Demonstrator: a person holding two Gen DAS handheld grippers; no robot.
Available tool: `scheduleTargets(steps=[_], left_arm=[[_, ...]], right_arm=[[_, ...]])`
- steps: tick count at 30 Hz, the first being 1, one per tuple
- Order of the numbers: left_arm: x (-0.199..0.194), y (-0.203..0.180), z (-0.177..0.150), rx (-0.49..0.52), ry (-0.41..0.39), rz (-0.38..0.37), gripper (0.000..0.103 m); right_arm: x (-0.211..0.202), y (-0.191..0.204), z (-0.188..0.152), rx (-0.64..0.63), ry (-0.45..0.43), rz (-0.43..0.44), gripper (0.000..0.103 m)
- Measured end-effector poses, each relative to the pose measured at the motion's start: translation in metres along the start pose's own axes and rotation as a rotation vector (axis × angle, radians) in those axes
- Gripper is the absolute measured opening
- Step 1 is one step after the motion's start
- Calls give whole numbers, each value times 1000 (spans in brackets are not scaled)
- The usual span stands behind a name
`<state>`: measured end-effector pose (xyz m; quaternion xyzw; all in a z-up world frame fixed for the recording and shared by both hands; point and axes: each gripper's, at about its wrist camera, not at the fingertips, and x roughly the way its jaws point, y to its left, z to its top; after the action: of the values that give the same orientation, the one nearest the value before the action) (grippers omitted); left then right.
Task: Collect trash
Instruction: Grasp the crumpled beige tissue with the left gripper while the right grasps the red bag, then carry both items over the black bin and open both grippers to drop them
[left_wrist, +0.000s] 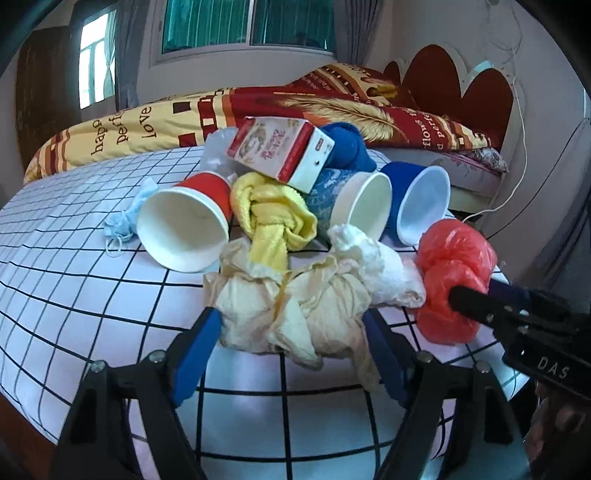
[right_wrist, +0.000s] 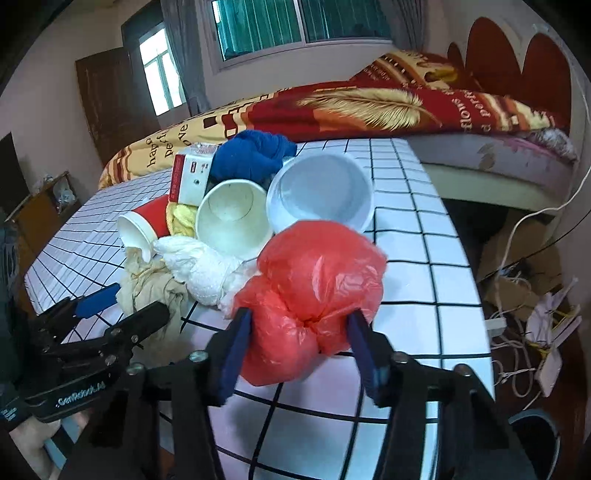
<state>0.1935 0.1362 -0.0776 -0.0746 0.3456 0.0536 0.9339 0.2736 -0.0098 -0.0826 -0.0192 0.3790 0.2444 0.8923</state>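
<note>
A pile of trash lies on a table with a white black-grid cloth (left_wrist: 74, 280). My left gripper (left_wrist: 291, 325) is open, its blue fingers on either side of a crumpled cream paper wad (left_wrist: 295, 306). My right gripper (right_wrist: 299, 325) has its fingers against both sides of a knotted red plastic bag (right_wrist: 314, 291), also in the left wrist view (left_wrist: 454, 269). Behind lie a red paper cup (left_wrist: 184, 225), a patterned cup (left_wrist: 362, 206), a blue cup (left_wrist: 421, 203), a yellow cloth (left_wrist: 269, 214), a white tissue (left_wrist: 380, 262), a carton (left_wrist: 280, 147), a blue cloth (left_wrist: 347, 144).
A light blue face mask (left_wrist: 125, 221) lies left of the red cup. A bed with a red and yellow quilt (left_wrist: 332, 107) stands behind the table. Cables and boxes (right_wrist: 528, 295) clutter the floor to the right of the table edge.
</note>
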Motion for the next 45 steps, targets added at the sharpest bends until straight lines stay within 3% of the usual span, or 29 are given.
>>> scheduleTargets(steps=[5, 6, 10, 12, 23, 29, 45], left_arm=[[1, 2, 0, -20, -11, -39, 60], [0, 3, 0, -24, -16, -48, 52], [1, 3, 4, -24, -28, -76, 34], [-3, 4, 5, -25, -40, -89, 29], [-41, 0, 11, 8, -119, -93, 28], [-60, -23, 7, 61, -138, -135, 28], [-85, -165, -27, 310, -110, -417, 28]], right_arm=[[2, 7, -3, -24, -2, 27, 28], [1, 9, -4, -35, -3, 32, 26], [-7, 15, -5, -56, -17, 34, 23], [-15, 16, -5, -61, -36, 32, 23], [-59, 7, -8, -51, -115, -11, 22], [-99, -11, -20, -24, -160, -60, 22], [-212, -120, -103, 147, -172, -318, 22]])
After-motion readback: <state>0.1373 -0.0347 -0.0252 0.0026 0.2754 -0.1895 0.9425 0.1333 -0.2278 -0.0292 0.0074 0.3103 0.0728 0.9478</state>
